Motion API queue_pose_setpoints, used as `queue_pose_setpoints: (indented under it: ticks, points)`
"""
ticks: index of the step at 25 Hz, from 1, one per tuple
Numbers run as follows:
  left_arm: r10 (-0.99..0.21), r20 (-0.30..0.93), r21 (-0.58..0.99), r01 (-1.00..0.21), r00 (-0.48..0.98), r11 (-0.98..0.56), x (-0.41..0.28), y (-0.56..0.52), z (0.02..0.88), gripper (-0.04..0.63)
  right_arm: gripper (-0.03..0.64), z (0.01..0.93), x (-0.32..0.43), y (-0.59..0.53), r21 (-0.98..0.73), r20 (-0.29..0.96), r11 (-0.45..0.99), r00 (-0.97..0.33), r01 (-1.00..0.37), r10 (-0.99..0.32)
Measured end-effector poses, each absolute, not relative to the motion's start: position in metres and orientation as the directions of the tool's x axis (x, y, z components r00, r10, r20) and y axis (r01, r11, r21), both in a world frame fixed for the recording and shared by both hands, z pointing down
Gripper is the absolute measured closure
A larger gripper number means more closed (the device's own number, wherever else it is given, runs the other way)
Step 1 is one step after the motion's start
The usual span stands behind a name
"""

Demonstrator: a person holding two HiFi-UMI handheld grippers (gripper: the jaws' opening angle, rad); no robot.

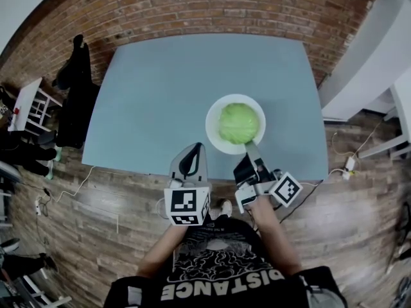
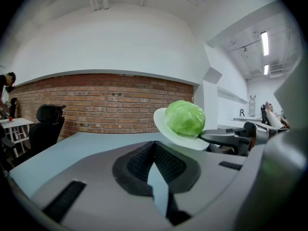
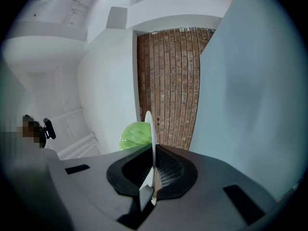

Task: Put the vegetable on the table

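A green cabbage [image 1: 239, 123] lies on a white plate [image 1: 215, 136] over the front right part of the blue table [image 1: 160, 95]. My right gripper [image 1: 250, 149] is shut on the plate's near rim. The right gripper view shows the plate [image 3: 148, 129] edge-on between the pads, with the cabbage [image 3: 132, 134] behind it. In the left gripper view the plate [image 2: 166, 126] is tilted and lifted, and the cabbage [image 2: 185, 118] rests on it. My left gripper [image 1: 194, 151] hovers at the table's front edge, left of the plate, shut and holding nothing.
A brick wall runs behind the table. A black office chair [image 1: 74, 101] and a small white table [image 1: 32, 104] stand at the left. White shelving [image 1: 379, 63] is at the right. Cables [image 1: 347, 165] lie on the wooden floor.
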State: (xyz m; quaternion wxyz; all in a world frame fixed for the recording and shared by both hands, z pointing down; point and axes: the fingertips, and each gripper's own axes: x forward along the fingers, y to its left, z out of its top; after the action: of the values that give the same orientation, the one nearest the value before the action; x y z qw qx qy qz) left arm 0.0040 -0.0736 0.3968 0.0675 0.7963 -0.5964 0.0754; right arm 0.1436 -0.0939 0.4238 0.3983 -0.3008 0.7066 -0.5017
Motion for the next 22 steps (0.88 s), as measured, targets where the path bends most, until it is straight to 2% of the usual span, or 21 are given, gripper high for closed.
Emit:
queue_pose_setpoints:
  ticks: [22]
  points:
    - [-0.94, 0.193, 0.028, -0.959, 0.28, -0.28, -0.051, -0.168, 0.404, 0.595, 0.601, 0.445, 0.087, -0.183, -0.959, -0.234, 0.281, -0.503, -0.019, -0.832]
